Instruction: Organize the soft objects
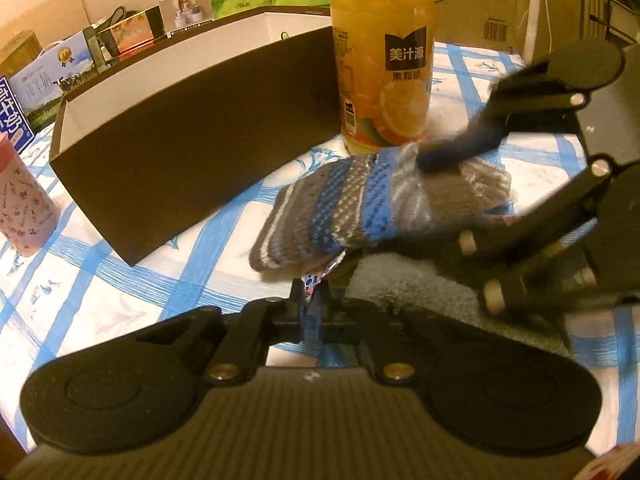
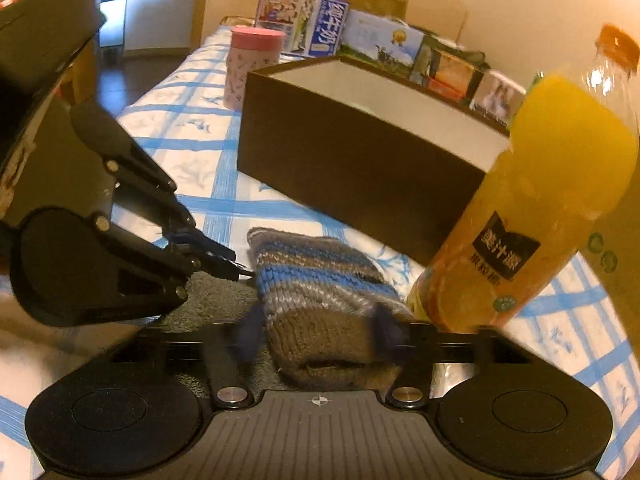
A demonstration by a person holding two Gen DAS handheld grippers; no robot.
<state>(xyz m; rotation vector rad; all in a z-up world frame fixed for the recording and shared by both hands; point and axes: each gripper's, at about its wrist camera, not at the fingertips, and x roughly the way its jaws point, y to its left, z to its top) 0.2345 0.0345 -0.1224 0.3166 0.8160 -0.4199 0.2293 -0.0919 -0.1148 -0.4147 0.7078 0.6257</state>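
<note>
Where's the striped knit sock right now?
The sock lies on the checked cloth in front of the brown box, just left of the juice bottle in the right wrist view, its grey end between the right gripper fingers.

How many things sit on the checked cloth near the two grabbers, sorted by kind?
Knitted striped sock: 1
Grey fluffy towel: 1
Dark open box: 1
Orange juice bottle: 1
Pink cup: 1
Total: 5
The cartons along the wall are not counted.
</note>
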